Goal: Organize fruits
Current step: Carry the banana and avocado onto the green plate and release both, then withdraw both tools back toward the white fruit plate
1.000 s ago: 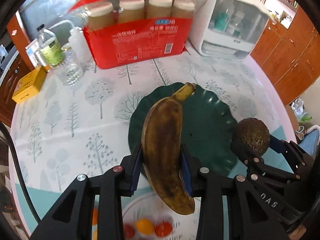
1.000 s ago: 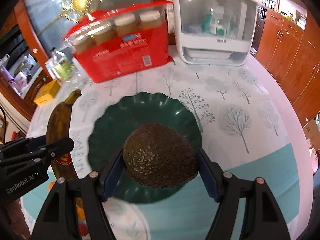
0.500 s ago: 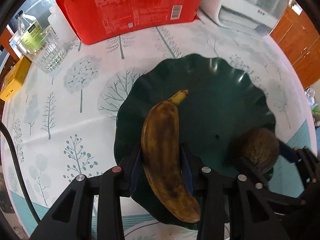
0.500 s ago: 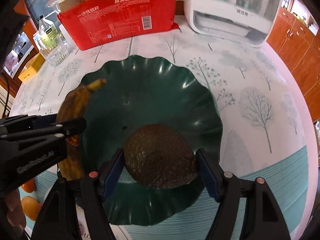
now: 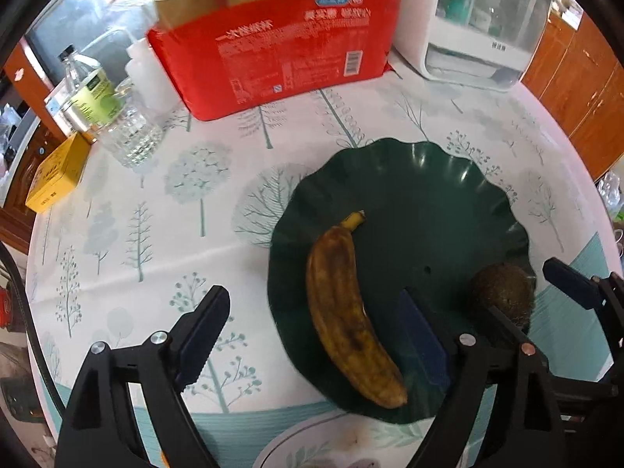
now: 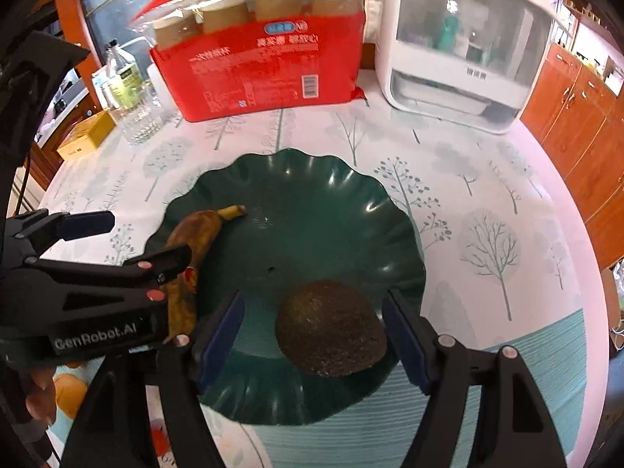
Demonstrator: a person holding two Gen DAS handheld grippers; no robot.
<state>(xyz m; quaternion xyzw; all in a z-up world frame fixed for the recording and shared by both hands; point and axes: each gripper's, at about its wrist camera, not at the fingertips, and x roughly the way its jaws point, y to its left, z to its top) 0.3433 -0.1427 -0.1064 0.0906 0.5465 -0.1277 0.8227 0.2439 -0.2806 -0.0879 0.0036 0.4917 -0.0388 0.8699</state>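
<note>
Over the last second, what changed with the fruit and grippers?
Left hand-held gripper carried the banana down onto the green plate; its jaws have just been opening and the banana lies free between them. Right hand-held gripper lowered the avocado onto the plate and stands open around it. Red cup pack and white appliance unchanged.

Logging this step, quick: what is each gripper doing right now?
Left gripper: jaws just opened, clear of the browned banana lying on the dark green scalloped plate.
Right gripper: open, clear of the dark rough avocado.
</note>
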